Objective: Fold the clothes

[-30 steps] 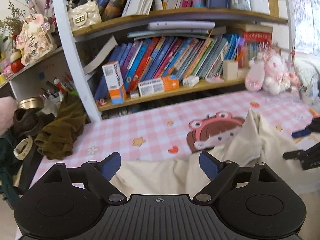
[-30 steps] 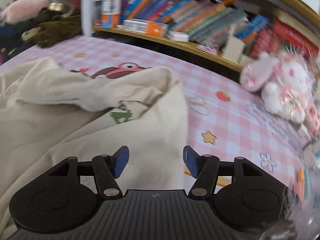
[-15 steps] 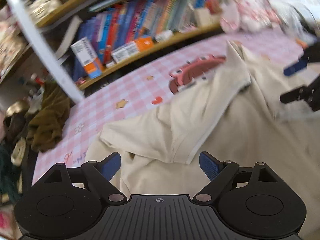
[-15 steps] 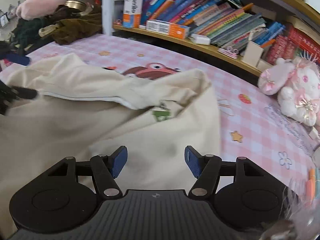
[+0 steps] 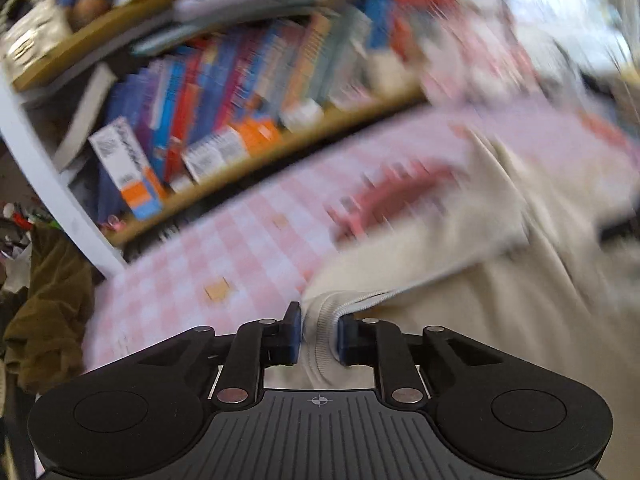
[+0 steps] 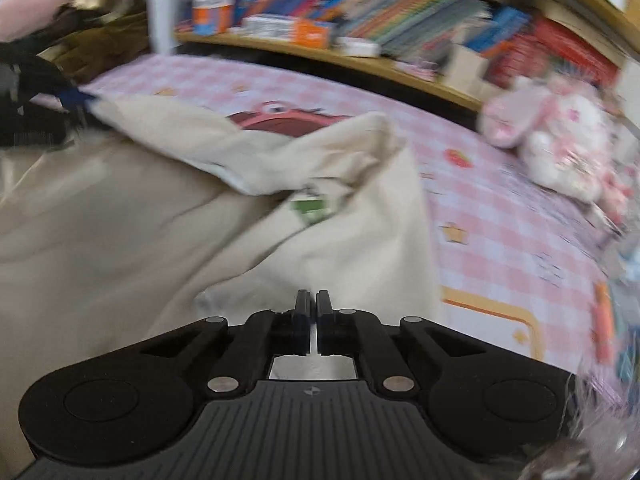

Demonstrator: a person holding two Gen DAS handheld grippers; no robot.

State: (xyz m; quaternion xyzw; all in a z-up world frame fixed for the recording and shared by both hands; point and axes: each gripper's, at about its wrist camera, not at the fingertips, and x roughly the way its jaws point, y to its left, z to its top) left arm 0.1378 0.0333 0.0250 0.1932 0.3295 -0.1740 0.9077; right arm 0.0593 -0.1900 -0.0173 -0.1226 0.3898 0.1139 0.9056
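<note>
A cream-coloured cotton garment with a ribbed hem (image 6: 168, 248) is spread in loose heaps over the pink-and-white checked tabletop (image 6: 500, 216), in front of a wooden bookshelf packed with coloured books (image 6: 360, 4). The left tool (image 5: 319, 330) is clamped on a bunched ribbed edge of the garment, a thick roll of cloth seen between the blue pads. The right tool (image 6: 313, 322) is closed to a narrow slit at the garment's near edge; cloth is seen under and behind the tips, but whether any is pinched cannot be told.

Both views are motion-blurred, so fine detail is uncertain.

Risks, as judged:
- The bunched roll in the left tool may be released unevenly if pulled, since several layers appear caught; a crooked fold line would result.
- If nothing is held by the right tool, only one corner would be lifted and the garment would be dragged askew.
- A flap is already turned over across the middle near a small green label (image 6: 312, 210); wrinkles could be trapped under any further fold.
- A pink-and-white plush toy (image 6: 560, 148) lies near the garment's far right side and could be swept by swung cloth.
- An olive-brown crumpled cloth (image 5: 52, 304) at the tabletop's left edge could be snagged likewise.
</note>
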